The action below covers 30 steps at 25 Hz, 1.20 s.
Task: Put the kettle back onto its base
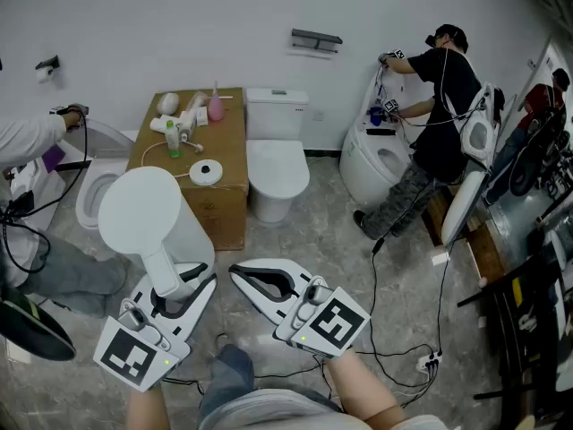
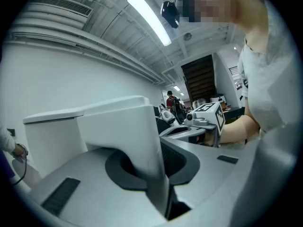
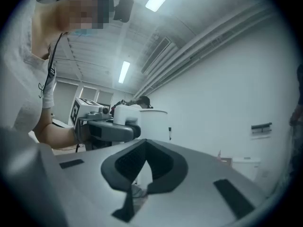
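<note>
Transport step, judged: left gripper (image 1: 175, 287) clamps the kettle (image 1: 140, 211) handle, right gripper (image 1: 240, 274) closed and empty; the base (image 1: 206, 172) ahead needs a level, centred set-down.

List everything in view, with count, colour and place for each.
kettle: one, white, in left gripper
base: one, white, on box
box: one, brown, between two toilets
pink bottle: one, pink, box's far edge
toilets: at least three, white, along wall
shelf: one, grey, on wall
person: one, black shirt, at right toilet
sleeve: one, white, far left
left gripper: one, white, shut on kettle's handle
right gripper: one, white, empty
</note>
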{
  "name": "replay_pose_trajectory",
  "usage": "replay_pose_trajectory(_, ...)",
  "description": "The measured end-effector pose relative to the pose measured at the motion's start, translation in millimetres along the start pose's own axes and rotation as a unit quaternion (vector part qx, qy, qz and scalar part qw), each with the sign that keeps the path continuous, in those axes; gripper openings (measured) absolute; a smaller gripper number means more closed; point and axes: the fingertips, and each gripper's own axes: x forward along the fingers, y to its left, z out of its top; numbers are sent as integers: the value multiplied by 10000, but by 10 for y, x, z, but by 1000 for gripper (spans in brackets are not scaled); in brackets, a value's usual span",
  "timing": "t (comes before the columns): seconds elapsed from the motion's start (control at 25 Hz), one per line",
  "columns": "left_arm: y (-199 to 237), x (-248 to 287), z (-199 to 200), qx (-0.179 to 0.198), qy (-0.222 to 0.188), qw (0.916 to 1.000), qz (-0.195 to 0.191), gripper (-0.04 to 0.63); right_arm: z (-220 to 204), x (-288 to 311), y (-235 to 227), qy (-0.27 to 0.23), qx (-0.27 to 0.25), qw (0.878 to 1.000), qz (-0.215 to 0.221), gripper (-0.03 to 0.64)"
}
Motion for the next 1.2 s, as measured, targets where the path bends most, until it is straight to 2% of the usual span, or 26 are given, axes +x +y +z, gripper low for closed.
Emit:
replay_pose_trajectory(0.16, -138, -5, 15, -39, -93, 9999, -93, 66, 42, -86, 17, -102, -56, 9999, -79, 8)
replay_pose_trajectory(0.36, -269, -6, -22, 3, -10, 9999, -151, 66, 37, -153, 36, -114, -44, 9999, -117, 8)
replay_pose_trajectory(0.64, -157, 64, -62, -93, -22, 9999, -127, 66, 49, -92, -48, -287, 12, 9995, -91, 8)
replay_pose_trajectory(0.96, 233, 300, -229, -19, 100, 9998, -196, 66, -67, 135, -418, -289, 130, 9993, -207, 8)
replay_pose_trajectory(1.2, 757, 500, -221, -12, -11, 9988, -482, 66, 10, 547, -813, -285, -30, 9984, -482, 8)
